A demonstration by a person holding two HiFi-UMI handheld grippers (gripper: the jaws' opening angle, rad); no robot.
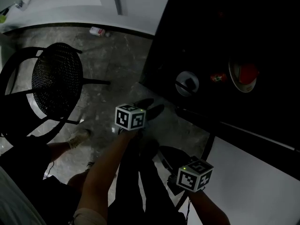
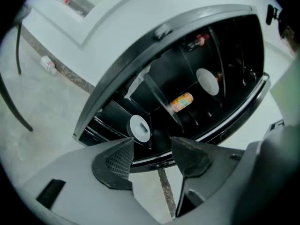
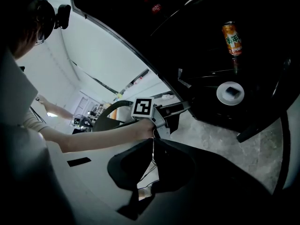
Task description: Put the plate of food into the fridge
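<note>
The plate [image 1: 243, 76] with its red food already sits on a shelf deep in the open fridge [image 1: 161, 50], at the far right. The left gripper [image 2: 152, 149] has its jaws wide apart with nothing between them, aimed at the fridge mouth. The right gripper [image 3: 152, 142] has its jaws pressed together, empty, low and near the person.

The likely trouble from here is the door. The fridge stands open, and a hard swing shut could jolt the shelves, tipping the can [image 2: 181, 102] (upright in the right gripper view) or sliding the plate. A gripper in the opening could also get caught.

A round white dish [image 1: 187, 83] lies lower in the fridge, left of the plate. A mesh chair [image 1: 56, 81] stands on the stone floor [image 1: 117, 55] at the left, well apart from the fridge, so it blocks nothing. Only the person's own legs [image 1: 136, 186] crowd the near space.
</note>
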